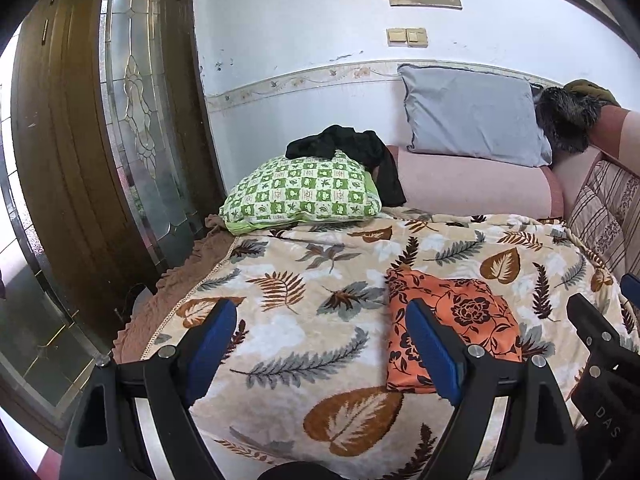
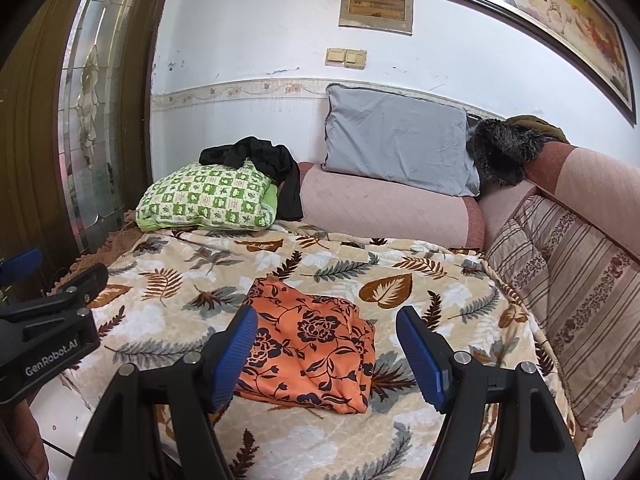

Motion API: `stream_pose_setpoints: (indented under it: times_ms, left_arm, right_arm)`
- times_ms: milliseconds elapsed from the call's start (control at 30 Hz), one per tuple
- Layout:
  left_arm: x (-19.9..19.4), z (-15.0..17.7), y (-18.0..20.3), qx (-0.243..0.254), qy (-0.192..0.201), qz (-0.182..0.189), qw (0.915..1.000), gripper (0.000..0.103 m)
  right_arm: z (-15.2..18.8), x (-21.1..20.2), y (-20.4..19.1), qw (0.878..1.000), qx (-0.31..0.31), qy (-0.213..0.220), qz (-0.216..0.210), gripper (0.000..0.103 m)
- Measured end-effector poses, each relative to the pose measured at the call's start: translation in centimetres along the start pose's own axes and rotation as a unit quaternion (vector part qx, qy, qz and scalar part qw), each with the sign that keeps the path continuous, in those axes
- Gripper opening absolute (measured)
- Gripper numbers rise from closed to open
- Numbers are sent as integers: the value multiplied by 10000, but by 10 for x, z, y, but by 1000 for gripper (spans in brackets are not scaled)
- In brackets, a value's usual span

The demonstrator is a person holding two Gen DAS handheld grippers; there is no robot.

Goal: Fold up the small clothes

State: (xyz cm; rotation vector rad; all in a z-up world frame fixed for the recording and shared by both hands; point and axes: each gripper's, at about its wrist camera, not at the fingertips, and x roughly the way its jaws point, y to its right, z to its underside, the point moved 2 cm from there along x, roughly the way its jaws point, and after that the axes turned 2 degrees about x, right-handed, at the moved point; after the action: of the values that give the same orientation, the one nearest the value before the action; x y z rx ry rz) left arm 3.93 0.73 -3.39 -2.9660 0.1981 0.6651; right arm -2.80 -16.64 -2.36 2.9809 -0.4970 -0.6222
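From the left wrist view, the left gripper hangs above the leaf-print blanket with its blue pads spread wide and nothing between them. The orange floral garment lies off to its right on the blanket, already a compact folded packet by the look of it, edges fairly square. Further back, a black garment is heaped loose over the green checked pillow; I'd say that one remains to be folded.

Over to the right wrist view: the right gripper is also wide apart and empty, poised just short of the orange floral garment, which sits between its fingers in the frame but untouched. The black garment is well apart at the back. So: one piece seems done, one probably waiting.
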Motion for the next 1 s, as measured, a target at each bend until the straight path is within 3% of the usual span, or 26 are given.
stream_pose_setpoints:
  times_ms: [1000]
  left_arm:
    - [-9,0,9,42,58,380,9993,87]
  right_arm:
    - [-5,-12,8,9998,112,80,153,75]
